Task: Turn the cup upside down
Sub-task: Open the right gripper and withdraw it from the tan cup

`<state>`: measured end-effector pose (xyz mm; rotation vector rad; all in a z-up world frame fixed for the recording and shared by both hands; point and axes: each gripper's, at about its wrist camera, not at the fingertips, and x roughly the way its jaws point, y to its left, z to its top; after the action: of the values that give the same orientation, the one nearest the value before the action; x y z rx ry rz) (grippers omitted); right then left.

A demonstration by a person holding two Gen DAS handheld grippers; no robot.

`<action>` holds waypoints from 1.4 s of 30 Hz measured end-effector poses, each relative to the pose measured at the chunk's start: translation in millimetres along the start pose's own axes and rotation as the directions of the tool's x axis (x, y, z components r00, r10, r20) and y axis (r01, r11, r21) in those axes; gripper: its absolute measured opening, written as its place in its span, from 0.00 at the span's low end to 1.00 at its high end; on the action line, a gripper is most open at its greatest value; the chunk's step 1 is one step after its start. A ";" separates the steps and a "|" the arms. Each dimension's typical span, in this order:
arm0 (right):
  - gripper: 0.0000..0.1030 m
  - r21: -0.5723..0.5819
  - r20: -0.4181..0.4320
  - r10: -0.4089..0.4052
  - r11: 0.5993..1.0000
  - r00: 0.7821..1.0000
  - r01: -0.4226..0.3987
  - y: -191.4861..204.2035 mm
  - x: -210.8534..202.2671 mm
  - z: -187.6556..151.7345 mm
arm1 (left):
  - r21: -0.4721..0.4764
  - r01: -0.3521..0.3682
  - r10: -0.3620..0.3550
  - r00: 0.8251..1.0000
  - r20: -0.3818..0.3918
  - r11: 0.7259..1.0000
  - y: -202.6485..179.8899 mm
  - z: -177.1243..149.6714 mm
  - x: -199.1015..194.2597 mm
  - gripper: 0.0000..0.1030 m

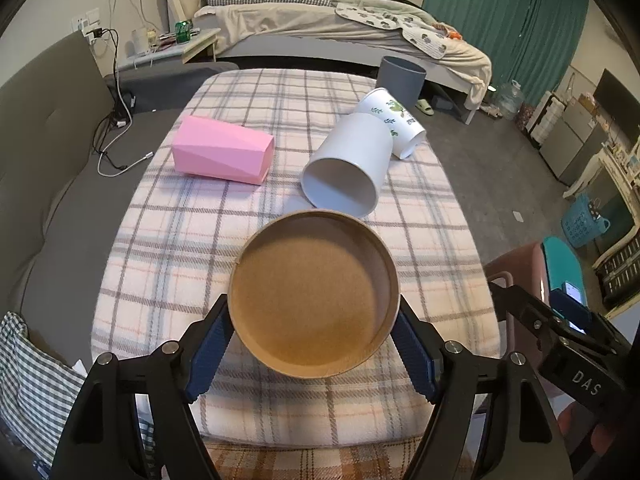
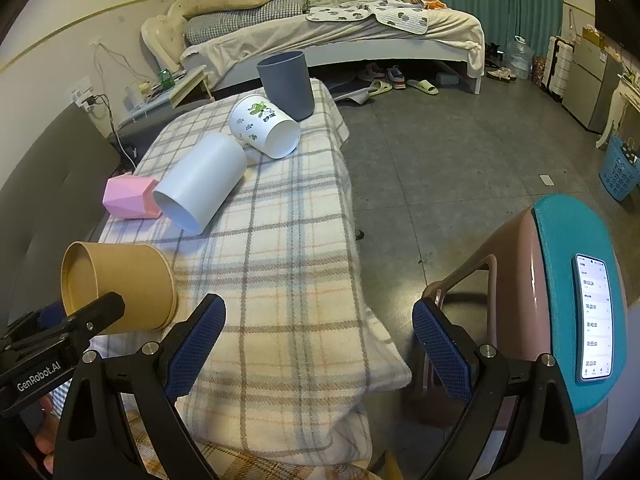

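Note:
My left gripper (image 1: 314, 334) is shut on a brown paper cup (image 1: 314, 294), its recessed base facing the camera. In the right wrist view the brown cup (image 2: 128, 284) is tilted, base toward the left and rim toward the plaid cloth, held by the left gripper's fingers (image 2: 96, 312). A plain white cup (image 1: 346, 164) lies on its side, mouth toward me. A leaf-printed white cup (image 1: 394, 120) lies on its side behind it. A pink faceted cup (image 1: 222, 150) lies on its side at the left. A grey cup (image 2: 286, 82) stands upright at the far end. My right gripper (image 2: 320, 344) is open and empty over the table's right edge.
The table wears a plaid cloth (image 1: 280, 92). A grey sofa (image 1: 48, 168) with cables lies left. A pink chair with a teal seat (image 2: 568, 280) carrying a phone (image 2: 596, 316) stands right of the table. A bed (image 2: 340, 36) fills the back.

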<state>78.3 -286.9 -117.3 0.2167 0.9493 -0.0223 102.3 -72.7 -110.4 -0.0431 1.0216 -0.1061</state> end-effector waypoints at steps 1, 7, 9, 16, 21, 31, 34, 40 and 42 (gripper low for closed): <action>0.92 0.001 -0.003 0.000 1.000 1.000 0.000 -0.1 0.7 0.3 | -0.002 -0.003 0.003 1.000 -0.005 1.000 1.2 0.9 2.1 0.76; 0.92 -0.004 -0.012 0.003 1.000 1.000 -0.003 1.4 2.8 -0.9 | -0.027 0.001 -0.001 1.000 -0.007 1.000 8.9 7.2 10.0 0.76; 0.92 -0.005 -0.014 0.002 1.000 1.000 -0.002 1.4 3.0 -0.7 | -0.019 0.000 0.000 1.000 -0.001 1.000 8.4 8.0 9.2 0.76; 0.92 -0.011 0.007 -0.001 1.000 1.000 0.001 4.6 -6.0 2.4 | -0.005 -0.006 0.006 1.000 0.027 1.000 7.9 4.8 -3.6 0.76; 0.92 -0.026 0.055 0.002 1.000 0.998 -0.001 12.6 -31.2 4.5 | 0.005 0.002 -0.002 0.994 0.110 1.000 8.8 7.1 -37.3 0.77; 0.92 -0.091 0.192 0.053 0.995 0.980 -0.036 42.0 -98.7 -13.4 | 0.037 -0.035 0.020 0.939 0.344 0.999 12.1 -10.6 -124.0 0.85; 0.93 -0.109 0.229 0.066 0.993 0.971 -0.042 49.4 -114.7 -21.9 | 0.027 -0.067 0.049 0.908 0.415 0.997 17.5 -24.7 -145.2 0.88; 1.00 -0.126 0.295 0.085 0.991 0.952 -0.049 60.8 -140.3 -36.6 | -0.013 -0.108 0.102 0.886 0.452 0.994 34.9 -46.4 -164.7 0.94; 1.00 -0.128 0.296 0.085 0.991 0.951 -0.049 63.9 -142.7 -37.9 | -0.021 -0.122 0.118 0.884 0.451 0.992 39.0 -51.3 -166.8 0.95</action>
<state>-28.1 -227.8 -12.1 0.1301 0.6362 0.0628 -25.1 -15.2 1.1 0.0037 0.5532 0.0150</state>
